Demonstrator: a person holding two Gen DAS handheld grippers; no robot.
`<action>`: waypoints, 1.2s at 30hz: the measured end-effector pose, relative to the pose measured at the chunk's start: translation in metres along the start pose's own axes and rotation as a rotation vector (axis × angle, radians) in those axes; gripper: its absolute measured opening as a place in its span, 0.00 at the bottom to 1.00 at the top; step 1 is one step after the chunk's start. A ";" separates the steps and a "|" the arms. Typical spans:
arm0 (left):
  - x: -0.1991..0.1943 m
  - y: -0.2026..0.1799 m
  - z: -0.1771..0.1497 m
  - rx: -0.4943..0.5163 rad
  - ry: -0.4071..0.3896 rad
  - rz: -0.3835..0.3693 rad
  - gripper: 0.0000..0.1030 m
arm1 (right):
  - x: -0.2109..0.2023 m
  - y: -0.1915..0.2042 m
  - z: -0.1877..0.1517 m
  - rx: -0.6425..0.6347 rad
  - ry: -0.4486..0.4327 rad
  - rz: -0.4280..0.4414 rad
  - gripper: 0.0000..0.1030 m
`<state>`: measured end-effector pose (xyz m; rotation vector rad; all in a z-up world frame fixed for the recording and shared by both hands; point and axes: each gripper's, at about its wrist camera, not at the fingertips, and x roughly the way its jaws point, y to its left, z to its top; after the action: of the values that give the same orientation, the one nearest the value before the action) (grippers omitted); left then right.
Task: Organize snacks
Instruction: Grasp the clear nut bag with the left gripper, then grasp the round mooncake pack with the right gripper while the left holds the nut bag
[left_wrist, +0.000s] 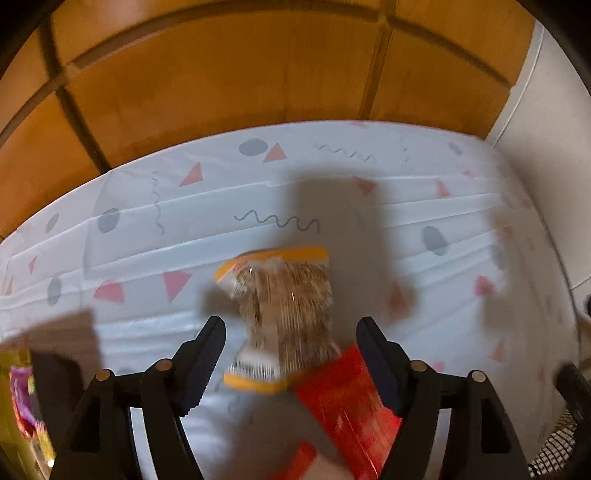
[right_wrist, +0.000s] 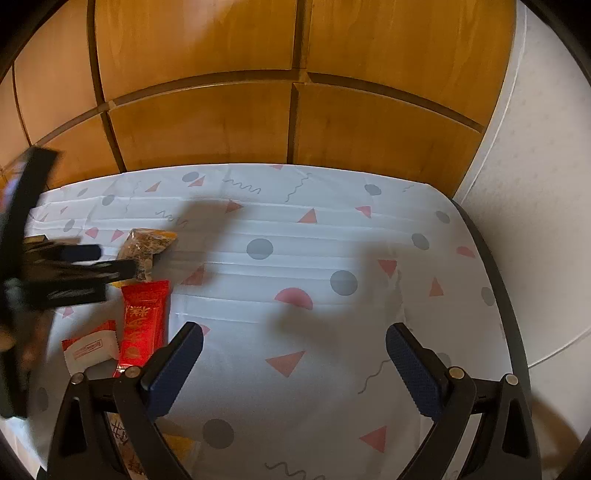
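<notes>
Right now I am holding my left gripper (left_wrist: 290, 363) wide apart over the bag (left_wrist: 280, 306), which is lying on the bench (left_wrist: 147, 221) lengthwise away from me, while my right gripper (right_wrist: 295, 363) is hanging open, farther off.

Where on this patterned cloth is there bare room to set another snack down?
Free: the wide stretch of cloth ahead of the right gripper, reaching the wooden cabinet and the table's right edge. Crowded: the left side, where the orange-edged packet, red packet, white-and-red packet and left gripper cluster.
</notes>
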<state>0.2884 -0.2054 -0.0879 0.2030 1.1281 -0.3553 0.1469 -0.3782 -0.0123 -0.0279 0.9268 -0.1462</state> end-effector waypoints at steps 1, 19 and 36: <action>0.006 0.002 0.001 -0.010 0.007 0.011 0.71 | 0.000 0.000 0.000 -0.001 0.000 0.003 0.97; -0.106 0.018 -0.106 0.043 -0.203 0.075 0.38 | 0.005 0.000 0.000 -0.002 0.020 -0.006 0.97; -0.101 -0.016 -0.232 0.227 -0.131 0.033 0.39 | 0.022 0.005 -0.005 -0.050 0.085 -0.072 0.97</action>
<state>0.0485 -0.1250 -0.0928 0.3922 0.9532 -0.4608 0.1560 -0.3757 -0.0330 -0.1022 1.0151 -0.1924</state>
